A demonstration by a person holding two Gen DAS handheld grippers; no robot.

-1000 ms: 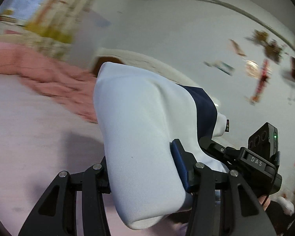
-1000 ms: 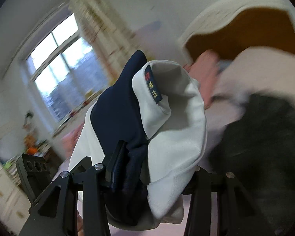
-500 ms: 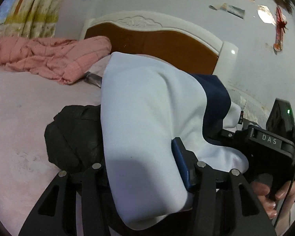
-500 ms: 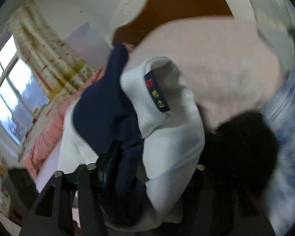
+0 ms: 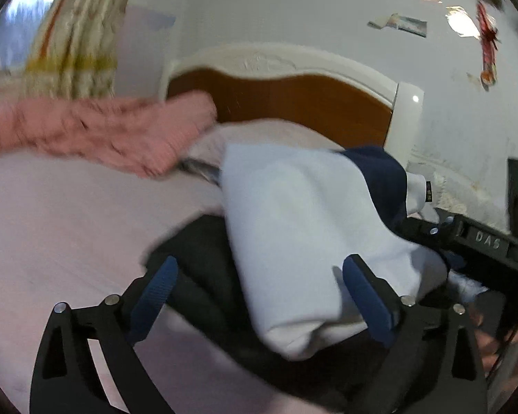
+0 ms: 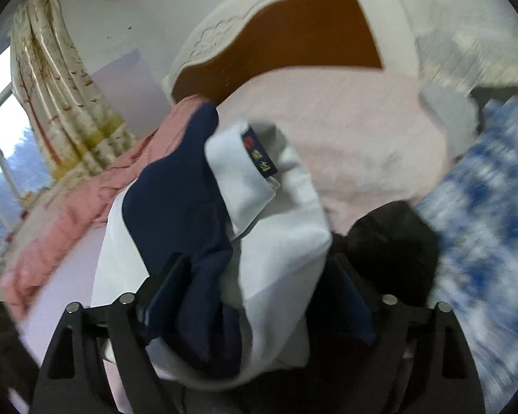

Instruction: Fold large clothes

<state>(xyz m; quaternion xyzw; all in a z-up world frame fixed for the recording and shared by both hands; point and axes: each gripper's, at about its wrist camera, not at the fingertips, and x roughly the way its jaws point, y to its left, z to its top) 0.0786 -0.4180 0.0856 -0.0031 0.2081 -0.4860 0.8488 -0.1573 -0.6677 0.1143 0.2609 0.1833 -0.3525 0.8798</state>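
A folded white garment with a navy panel (image 5: 293, 227) rests on a black garment (image 5: 203, 276) on the bed. My left gripper (image 5: 262, 298) straddles its near end. Its jaws are opening: the left pad stands well off the cloth and the right pad sits beside it. In the right wrist view the same garment (image 6: 279, 241), with its labelled collar up, lies between the fingers of my right gripper (image 6: 257, 298). Those jaws are opening too, with a gap on the right side. The right gripper's body (image 5: 483, 241) shows past the garment, held by a hand (image 5: 500, 338).
A pink blanket (image 5: 114, 131) lies bunched at the left of the pale pink bed sheet (image 5: 69, 214). A pale pink pillow (image 6: 355, 131) leans at the wooden headboard (image 5: 293, 103). A blue and white patterned cloth (image 6: 483, 224) lies to the right. Curtains (image 6: 51, 86) hang by a window.
Both grippers have come down toward the bed with the folded garment. Their jaws have spread wide, letting go of it. It now lies on the black garment.
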